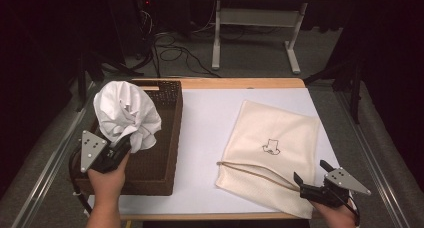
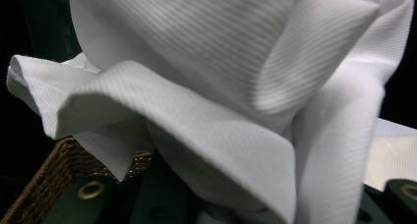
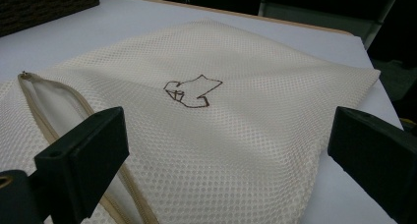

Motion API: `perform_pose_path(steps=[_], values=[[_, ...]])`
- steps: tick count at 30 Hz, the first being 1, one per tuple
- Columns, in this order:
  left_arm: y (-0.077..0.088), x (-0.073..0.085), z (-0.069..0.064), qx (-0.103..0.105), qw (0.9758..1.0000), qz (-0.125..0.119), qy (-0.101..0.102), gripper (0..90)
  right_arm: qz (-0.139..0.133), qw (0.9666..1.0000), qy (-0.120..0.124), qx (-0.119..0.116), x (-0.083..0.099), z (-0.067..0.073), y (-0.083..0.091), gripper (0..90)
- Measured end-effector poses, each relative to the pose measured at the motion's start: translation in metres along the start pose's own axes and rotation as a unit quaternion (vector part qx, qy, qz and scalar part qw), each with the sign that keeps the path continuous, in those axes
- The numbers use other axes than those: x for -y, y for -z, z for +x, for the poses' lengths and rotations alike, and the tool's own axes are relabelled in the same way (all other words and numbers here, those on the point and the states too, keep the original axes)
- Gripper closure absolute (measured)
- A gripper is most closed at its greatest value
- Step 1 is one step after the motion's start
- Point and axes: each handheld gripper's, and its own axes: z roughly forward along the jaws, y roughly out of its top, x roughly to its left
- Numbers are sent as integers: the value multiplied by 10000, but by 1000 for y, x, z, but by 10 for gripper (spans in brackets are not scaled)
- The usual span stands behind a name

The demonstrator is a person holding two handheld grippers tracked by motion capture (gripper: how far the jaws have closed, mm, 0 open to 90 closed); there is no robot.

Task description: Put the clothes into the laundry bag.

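Left gripper (image 1: 121, 147) clamps a bunched white cloth (image 1: 126, 113) above the wicker basket (image 1: 170, 138); right gripper (image 1: 313, 177) stands wide open at the mesh bag (image 1: 272, 143).

The left gripper's jaws are closed on the lower folds of the white cloth, which rises from them as a crumpled bundle, long axis roughly upright and leaning toward the far end of the basket. The right gripper's jaws are spread apart, holding nothing, poised at the near right corner of the cream mesh bag. That bag lies flat on the white table cover (image 1: 200, 138), turned at a slant, its zipper (image 1: 250, 170) running along the near edge. Bare cover lies between basket and bag; the basket sits along the table's left edge.
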Motion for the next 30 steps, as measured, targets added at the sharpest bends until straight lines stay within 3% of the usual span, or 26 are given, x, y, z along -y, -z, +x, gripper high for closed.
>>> perform_pose_path(steps=[18,30], values=[[9,-19,-25,43,9991,-319,-277,701,15,10000,32,-55,0,0,0,39],[13,-33,-50,312,9968,-573,-462,700,14,10000,44,-70,-1,1,0,53]])
